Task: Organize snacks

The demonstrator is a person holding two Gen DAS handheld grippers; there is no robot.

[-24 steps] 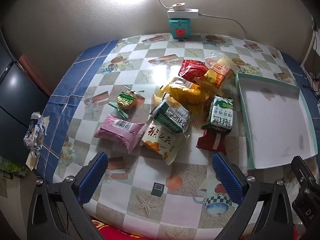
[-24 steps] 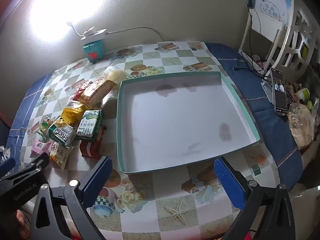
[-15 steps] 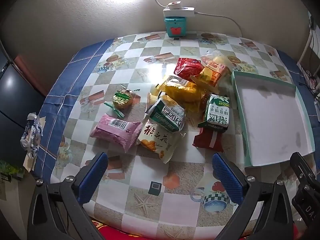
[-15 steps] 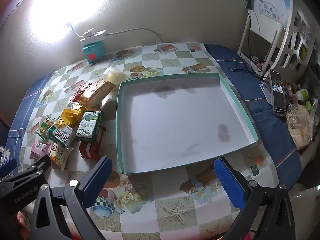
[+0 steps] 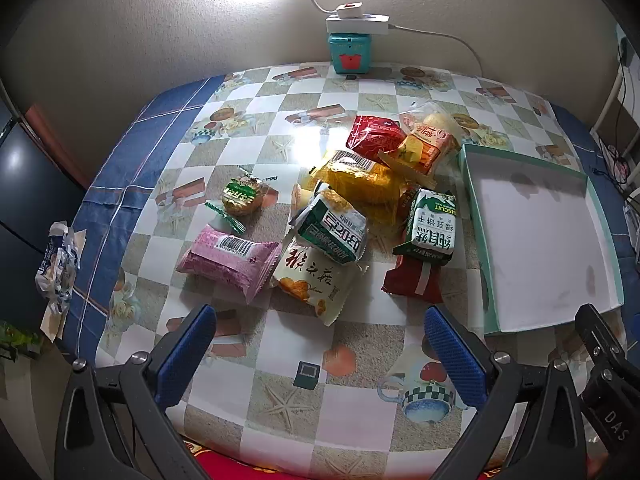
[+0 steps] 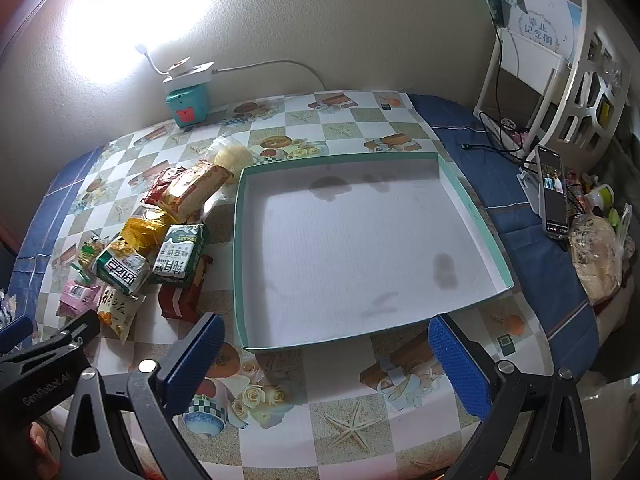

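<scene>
A heap of snack packs lies mid-table: a pink pack [image 5: 230, 257], a white chip pack [image 5: 316, 278], a green-white pack [image 5: 334, 230], a green biscuit pack [image 5: 431, 229] on a dark red pack [image 5: 412, 282], a yellow pack [image 5: 362, 184], a red pack [image 5: 374, 134], an orange pack [image 5: 426, 148] and a gold wrapped sweet [image 5: 242, 198]. A teal-rimmed white box [image 5: 532, 236] stands empty to their right, also in the right wrist view [image 6: 352, 252]. My left gripper [image 5: 320, 344] is open before the heap. My right gripper [image 6: 326, 356] is open before the box.
A teal cube with a power strip and lamp [image 5: 352, 46] stands at the back wall. A phone [image 6: 554, 194], cables, a bag [image 6: 598, 256] and a white rack [image 6: 560, 64] crowd the right side. A crumpled wrapper [image 5: 56, 258] hangs at the table's left edge.
Both grippers have drawn back and up a little, so the heap and box look slightly farther. Both stay open. No snack has moved.
</scene>
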